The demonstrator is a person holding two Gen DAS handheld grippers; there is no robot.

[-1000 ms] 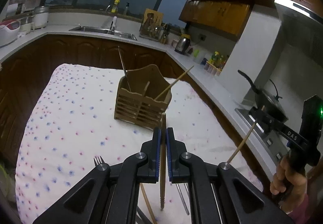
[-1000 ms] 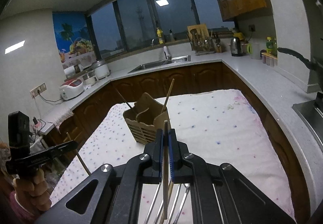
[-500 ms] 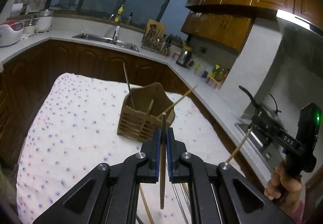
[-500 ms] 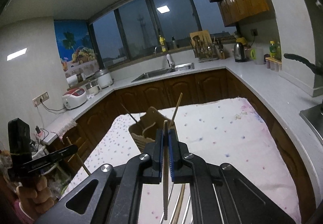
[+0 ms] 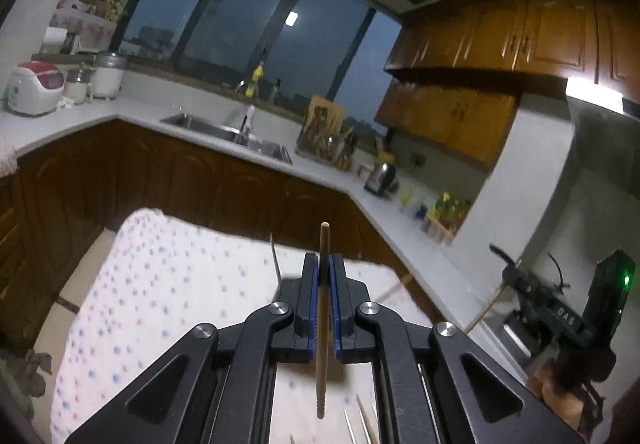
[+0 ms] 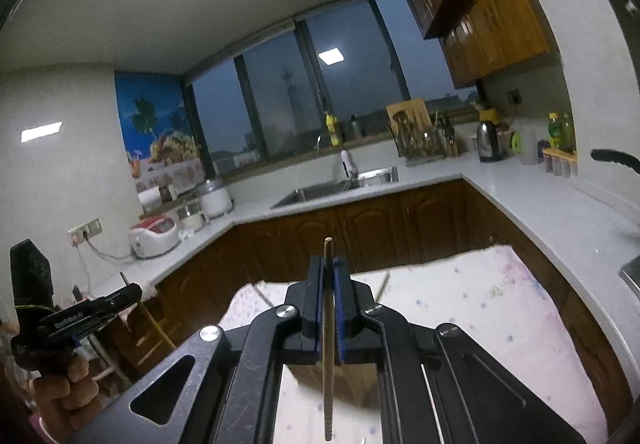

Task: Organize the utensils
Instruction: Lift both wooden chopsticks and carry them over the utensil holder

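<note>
My left gripper (image 5: pixel 323 264) is shut on a wooden chopstick (image 5: pixel 321 324) held upright, high above the dotted tablecloth (image 5: pixel 160 284). My right gripper (image 6: pixel 328 268) is shut on another wooden chopstick (image 6: pixel 328 344), also upright. The wooden utensil holder (image 6: pixel 340 376) is mostly hidden behind the right gripper's body; in the left wrist view only a metal utensil tip (image 5: pixel 275 260) and a slanted chopstick (image 5: pixel 394 286) stick out. The right gripper (image 5: pixel 552 308) shows at the right of the left wrist view, and the left gripper (image 6: pixel 76 318) at the left of the right wrist view.
Loose chopstick tips (image 5: pixel 364 420) lie on the cloth below the left gripper. A white counter (image 6: pixel 540 203) with sink (image 6: pixel 332 187), kettle (image 6: pixel 490 141), rice cooker (image 6: pixel 154 238) and a utensil rack (image 6: pixel 420 135) runs around the table. A pan handle (image 6: pixel 616 157) is at the right.
Both grippers have lifted and tilted upward with their chopsticks. The holder has dropped out of sight behind the gripper bodies, and more of the windows and ceiling shows.
</note>
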